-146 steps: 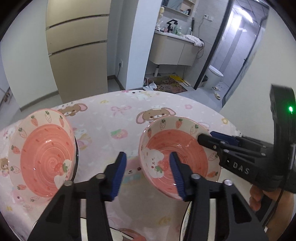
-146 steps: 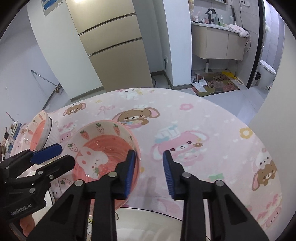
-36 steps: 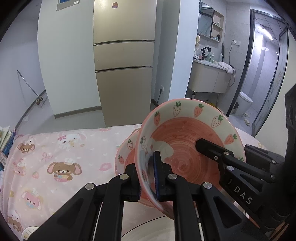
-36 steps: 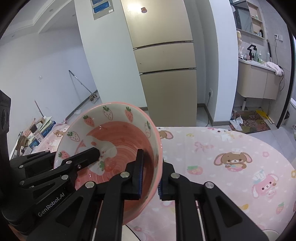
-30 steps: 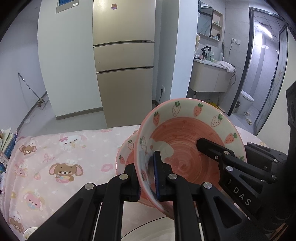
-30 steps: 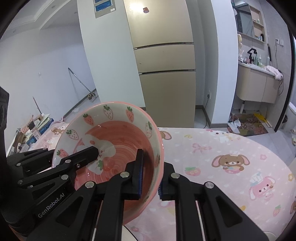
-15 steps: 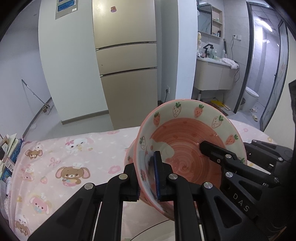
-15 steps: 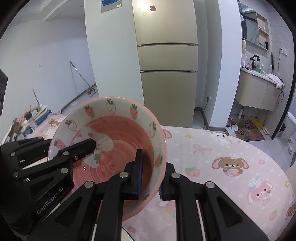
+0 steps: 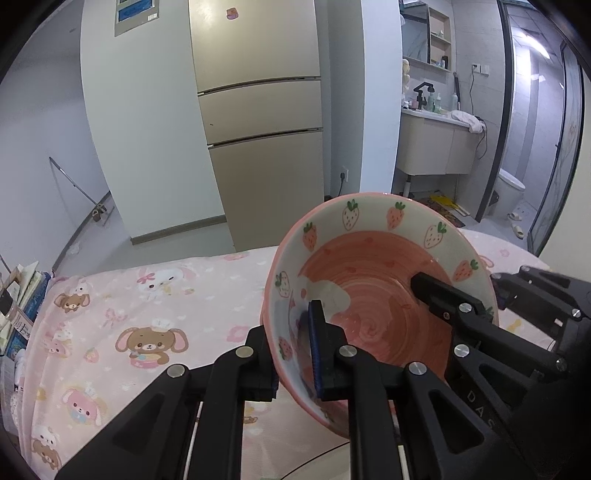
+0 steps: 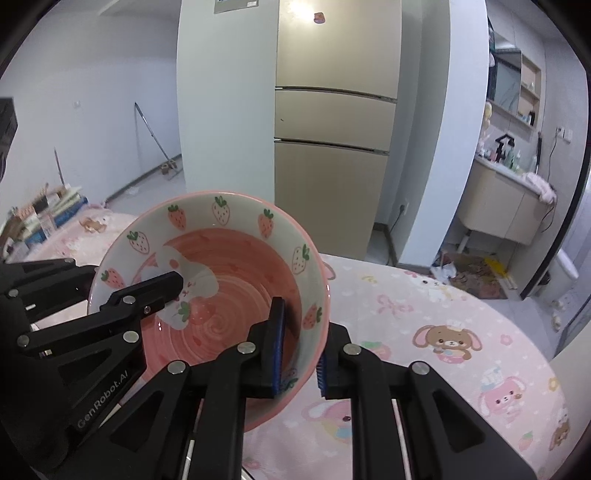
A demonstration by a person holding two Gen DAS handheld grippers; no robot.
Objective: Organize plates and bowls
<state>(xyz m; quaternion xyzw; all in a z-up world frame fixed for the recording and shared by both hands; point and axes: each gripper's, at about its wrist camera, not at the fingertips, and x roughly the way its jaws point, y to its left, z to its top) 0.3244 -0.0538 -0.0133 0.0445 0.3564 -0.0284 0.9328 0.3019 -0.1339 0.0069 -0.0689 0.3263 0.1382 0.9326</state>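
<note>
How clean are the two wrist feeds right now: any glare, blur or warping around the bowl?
Left wrist view: sharp bowl, a faint highlight on its glazed inside, fisheye bending the fridge and the dark corners.
Right wrist view: also sharp, a bright light spot on the fridge top, doorframes bowed at the right edge, the left gripper crisp on the bowl's rim.

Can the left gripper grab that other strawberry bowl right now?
Probably not. The left gripper is already shut on the rim of the raised bowl, as is the right gripper, and no other bowl shows in either view.
</note>
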